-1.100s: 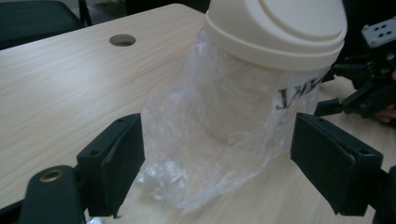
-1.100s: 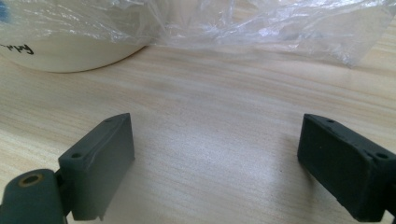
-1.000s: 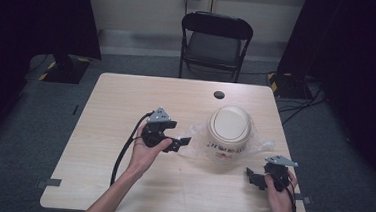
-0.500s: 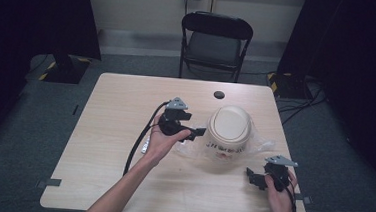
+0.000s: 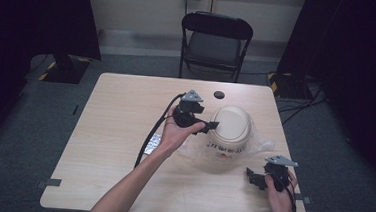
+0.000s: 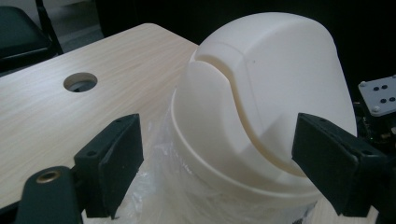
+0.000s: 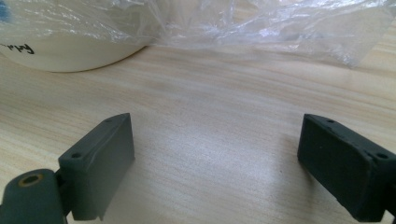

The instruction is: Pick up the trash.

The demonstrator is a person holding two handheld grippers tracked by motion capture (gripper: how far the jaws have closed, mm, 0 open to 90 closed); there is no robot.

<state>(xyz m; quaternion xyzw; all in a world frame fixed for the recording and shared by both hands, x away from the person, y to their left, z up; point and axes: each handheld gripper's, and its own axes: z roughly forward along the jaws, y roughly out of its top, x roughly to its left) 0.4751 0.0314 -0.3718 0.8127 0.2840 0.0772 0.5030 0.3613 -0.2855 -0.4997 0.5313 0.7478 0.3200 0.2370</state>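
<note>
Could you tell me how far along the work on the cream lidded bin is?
Early. The domed swing-lid bin sits in its clear plastic bag, lid on. In hand: the left hand-held gripper, jaws open, is at the lid without gripping. The right hand-held gripper rests open on the table. Grasping the bin remains.

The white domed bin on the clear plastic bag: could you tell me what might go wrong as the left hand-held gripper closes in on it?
1. The white domed bin has a smooth, rounded lid, so the open left hand-held gripper might slip off.
2. The bin sits on a loose clear plastic bag, so a push could slide or tip it.
3. The right hand-held gripper rests apart and cannot steady it.
</note>
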